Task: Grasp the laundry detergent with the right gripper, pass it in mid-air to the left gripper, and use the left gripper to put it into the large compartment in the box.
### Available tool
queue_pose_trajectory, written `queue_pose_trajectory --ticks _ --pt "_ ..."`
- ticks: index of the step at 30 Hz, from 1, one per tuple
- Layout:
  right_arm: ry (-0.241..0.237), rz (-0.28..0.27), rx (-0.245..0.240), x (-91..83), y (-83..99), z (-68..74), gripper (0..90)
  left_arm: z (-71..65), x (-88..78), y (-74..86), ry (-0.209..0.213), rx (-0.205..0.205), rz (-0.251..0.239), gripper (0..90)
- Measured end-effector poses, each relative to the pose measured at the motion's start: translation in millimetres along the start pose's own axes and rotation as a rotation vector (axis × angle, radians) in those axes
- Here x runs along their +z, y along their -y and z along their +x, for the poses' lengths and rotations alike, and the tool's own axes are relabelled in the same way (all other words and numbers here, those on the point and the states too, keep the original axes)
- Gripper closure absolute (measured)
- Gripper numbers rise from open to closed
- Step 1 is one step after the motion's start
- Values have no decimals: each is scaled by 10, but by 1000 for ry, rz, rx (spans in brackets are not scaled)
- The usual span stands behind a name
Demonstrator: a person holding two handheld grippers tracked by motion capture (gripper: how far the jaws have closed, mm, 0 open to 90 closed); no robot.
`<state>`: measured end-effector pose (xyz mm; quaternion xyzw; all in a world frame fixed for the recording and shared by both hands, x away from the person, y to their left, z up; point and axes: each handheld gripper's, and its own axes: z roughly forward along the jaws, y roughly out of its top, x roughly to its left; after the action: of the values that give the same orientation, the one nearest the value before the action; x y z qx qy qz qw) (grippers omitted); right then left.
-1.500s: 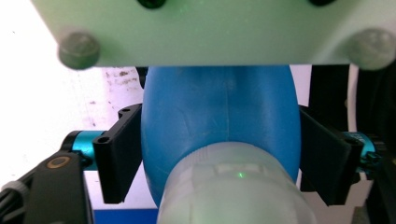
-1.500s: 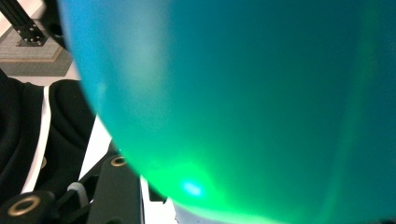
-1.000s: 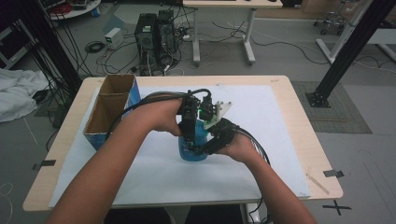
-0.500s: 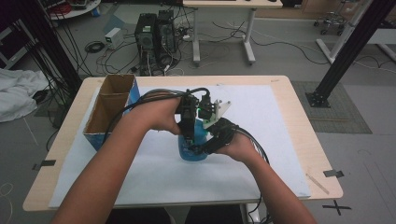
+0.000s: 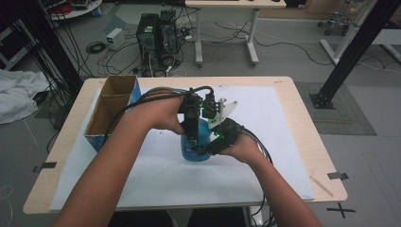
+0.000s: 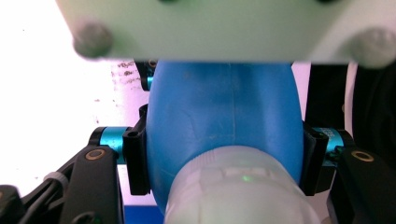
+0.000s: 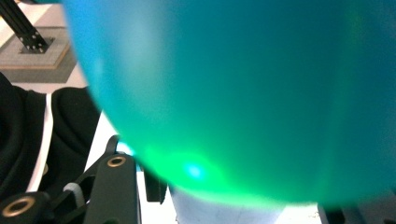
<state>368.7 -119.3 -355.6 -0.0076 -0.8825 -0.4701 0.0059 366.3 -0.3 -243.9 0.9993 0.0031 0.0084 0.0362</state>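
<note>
A blue bottle [image 5: 194, 150] with a white cap [image 6: 243, 191] stands upright on the white sheet [image 5: 274, 142] in the middle of the table. My left gripper [image 5: 192, 138] comes down over it from above. In the left gripper view its two black pads [image 6: 136, 161] press on both sides of the blue bottle [image 6: 224, 116], below the cap. My right gripper [image 5: 209, 148] sits low at the bottle's right side, tight against it. In the right gripper view the blue bottle [image 7: 233, 93] looms very near, lit green, and hides the right gripper's fingertips.
An open cardboard box [image 5: 111, 106] with blue sides stands at the table's left. A thin stick [image 5: 320, 183] lies near the table's right front corner. Cables trail from both grippers. Beyond the table [image 5: 307, 118] are computer towers and desk legs on the floor.
</note>
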Motion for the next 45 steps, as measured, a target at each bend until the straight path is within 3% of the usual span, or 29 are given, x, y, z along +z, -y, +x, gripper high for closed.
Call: queue_pose_trajectory --ticks 7,23,34,35,45 --pt "14 -53 20 -117 0 -9 351 19 -26 39 -7 -8 12 384" --pt "48 -32 45 -217 50 -69 238 99 -154 221 -8 -74 15 383" --pt "66 -7 43 -291 36 -87 219 142 -305 379 -15 -131 8 383" --pt "70 -1 45 -301 16 -90 145 145 -325 395 -19 -135 8 383" --pt "72 132 48 -278 -75 -114 131 159 -475 574 -23 -198 13 383"
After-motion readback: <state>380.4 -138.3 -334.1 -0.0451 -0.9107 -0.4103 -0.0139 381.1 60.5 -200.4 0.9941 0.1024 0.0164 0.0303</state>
